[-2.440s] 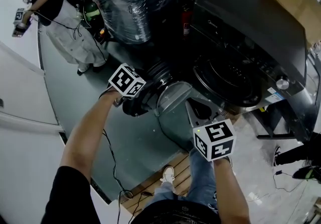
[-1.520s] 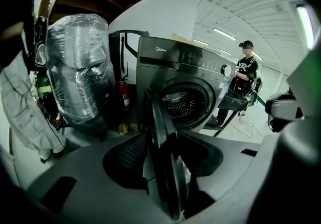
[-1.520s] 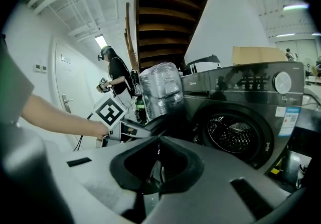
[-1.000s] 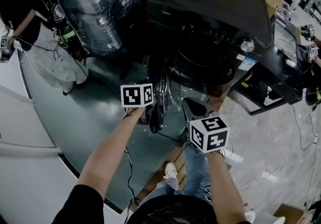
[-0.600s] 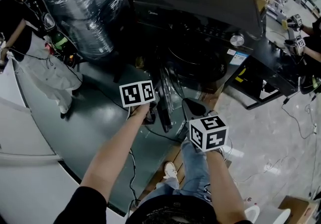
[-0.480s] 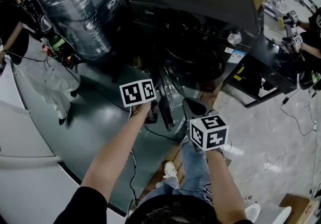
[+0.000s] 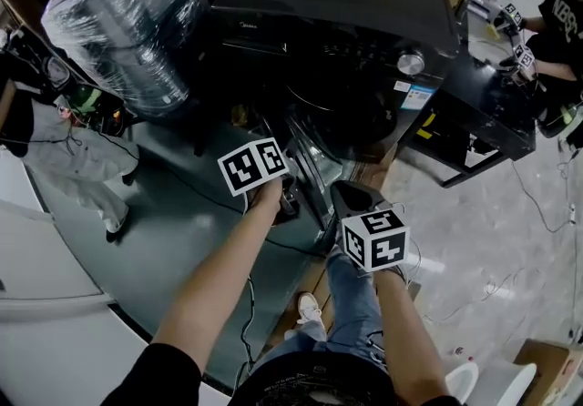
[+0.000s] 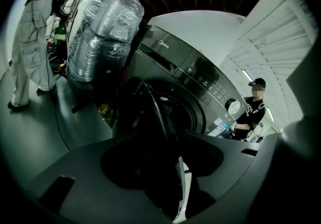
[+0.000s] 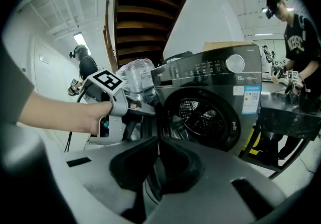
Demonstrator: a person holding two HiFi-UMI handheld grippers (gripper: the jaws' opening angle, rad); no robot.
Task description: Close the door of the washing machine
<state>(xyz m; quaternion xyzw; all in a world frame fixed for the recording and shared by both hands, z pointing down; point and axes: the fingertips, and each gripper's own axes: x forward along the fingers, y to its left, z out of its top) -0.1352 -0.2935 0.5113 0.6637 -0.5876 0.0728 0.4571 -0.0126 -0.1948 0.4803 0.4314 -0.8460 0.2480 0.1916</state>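
The dark front-loading washing machine (image 7: 364,13) stands at the top of the head view. Its round door (image 7: 310,167) hangs partly open, edge-on to me, a short way off the drum opening (image 9: 200,117). My left gripper (image 7: 291,199) sits on the door's outer rim. In the left gripper view the door (image 8: 150,112) runs between the jaws of the left gripper (image 8: 168,152), which hold the rim while they are opening. My right gripper (image 7: 342,195) hovers just right of the door with its pads together. The right gripper (image 9: 157,147) holds nothing.
A tall plastic-wrapped bundle (image 7: 127,22) stands left of the machine. A person in light trousers (image 7: 82,158) is at the far left. Another person (image 9: 296,37) works at a black table (image 7: 483,113) on the right. Cables (image 7: 246,295) trail over the floor by my feet.
The door has swung from wide open to nearly against the machine. My left gripper has travelled right with it and rolled. The right gripper has sunk a little.
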